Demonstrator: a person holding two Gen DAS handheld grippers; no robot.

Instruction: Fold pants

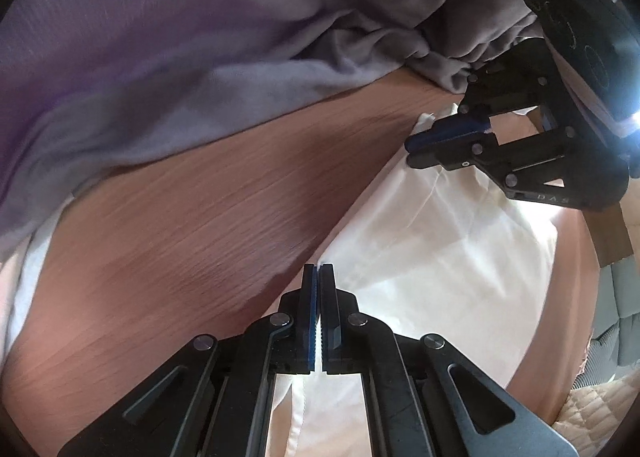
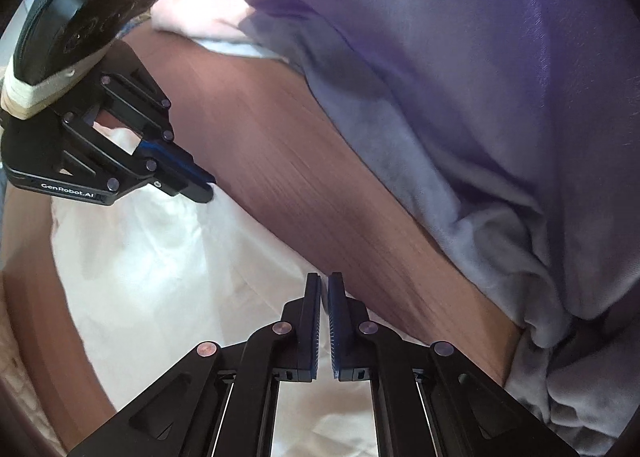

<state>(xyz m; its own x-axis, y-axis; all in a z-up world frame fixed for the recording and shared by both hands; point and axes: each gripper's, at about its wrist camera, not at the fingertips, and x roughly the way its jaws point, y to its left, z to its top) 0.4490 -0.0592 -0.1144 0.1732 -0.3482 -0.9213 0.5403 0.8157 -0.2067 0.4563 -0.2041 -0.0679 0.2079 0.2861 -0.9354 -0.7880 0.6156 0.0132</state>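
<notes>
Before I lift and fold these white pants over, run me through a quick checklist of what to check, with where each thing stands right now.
1. Left gripper clamped on the white pants: ok, jaws shut with white cloth showing between the pads.
2. Right gripper clamped on the pants: cannot tell from its own camera, where a narrow gap shows; in the left wrist view its fingers sit at the pants' edge.
3. Both grippers on the same edge of the pants: ok.
4. Bare wooden table ahead to fold onto: ok.
5. Purple cloth apart from the pants: ok, a strip of table lies between them.
6. Pants lying flat: not ok, creases show.
</notes>
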